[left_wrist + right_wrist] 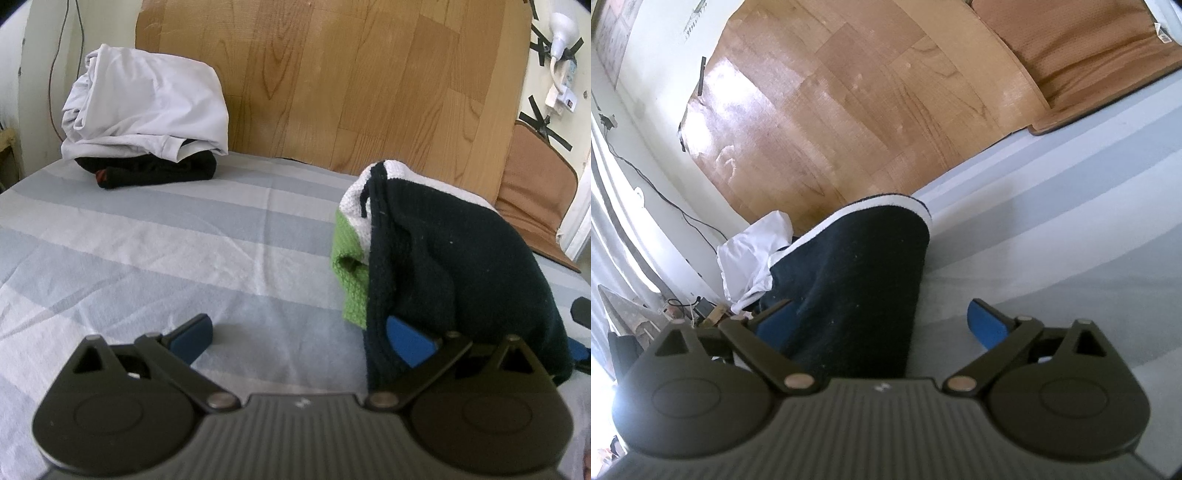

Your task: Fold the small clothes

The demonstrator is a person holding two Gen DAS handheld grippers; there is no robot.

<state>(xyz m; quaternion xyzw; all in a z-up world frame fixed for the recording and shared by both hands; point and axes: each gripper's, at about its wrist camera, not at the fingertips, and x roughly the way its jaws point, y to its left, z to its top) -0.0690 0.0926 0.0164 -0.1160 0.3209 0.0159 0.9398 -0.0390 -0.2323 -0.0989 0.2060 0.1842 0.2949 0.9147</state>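
Left wrist, no legible writing, dark garment [461, 258]

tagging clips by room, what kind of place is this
Probably a bedroom at home: the clothes lie on a bed with a striped sheet, a wood-look board leans against the wall like a headboard, and a pile of white clothes waits at the far side.

The left wrist view sits low over the striped bed [166, 240], facing the wooden board [351, 74] along its far edge. The right wrist view, rolled, looks nearly level at the same board [831, 110]. Both share the dark folded garment [461, 258] [857, 277], close up.
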